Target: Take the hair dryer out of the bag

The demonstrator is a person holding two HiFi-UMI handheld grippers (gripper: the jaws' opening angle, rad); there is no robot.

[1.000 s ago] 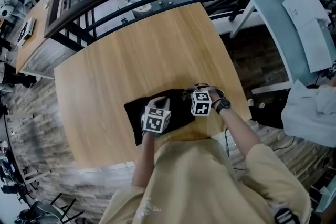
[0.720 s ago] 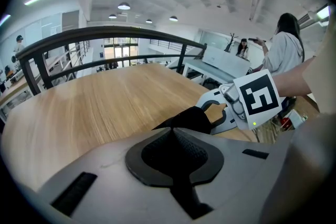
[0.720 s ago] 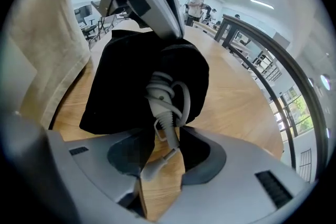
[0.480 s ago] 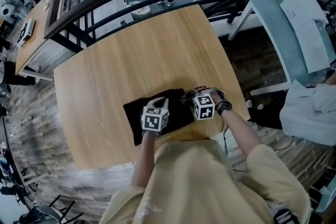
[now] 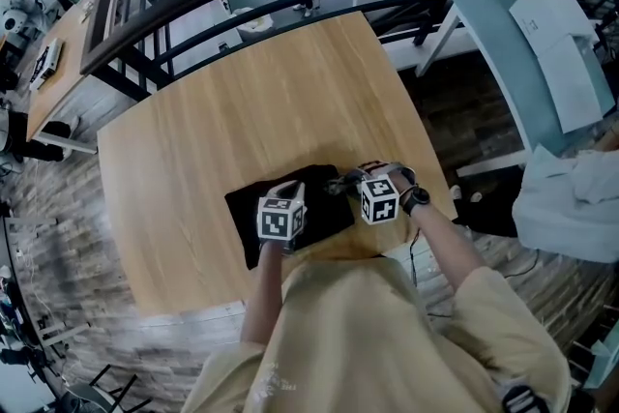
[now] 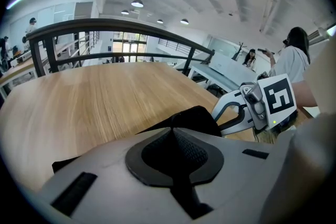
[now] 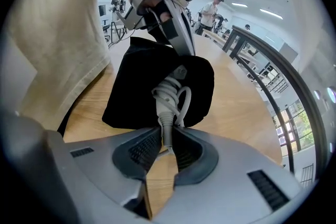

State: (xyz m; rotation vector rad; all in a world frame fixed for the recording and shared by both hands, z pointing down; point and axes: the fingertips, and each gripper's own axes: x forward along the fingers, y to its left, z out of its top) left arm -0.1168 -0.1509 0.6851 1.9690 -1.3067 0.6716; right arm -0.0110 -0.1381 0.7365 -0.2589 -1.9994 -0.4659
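- On the light wood desk (image 5: 242,102), near the person's edge, lies the black cloth bag (image 5: 248,213).
- L gripper (image 6: 172,132): jaws clenched tight on a fold of the bag's cloth.
- R gripper (image 7: 165,140): jaws have just been closing. They now pinch the grey looped cord (image 7: 169,93) that pokes out of the bag's mouth.
- The hair dryer itself can't be seen, so it's prob. inside the bag w/ only its cord out.
- Step in hand, I think: start of the pull-out, w/ one gripper on the bag & the other on the cord.
- Next move calls for a slow, straight pull on the cord while the L gripper keeps the bag put.
- The cord is thin & may slip, and the dryer's fat body may catch at the mouth, so a new grab on the body may be needed once it shows.
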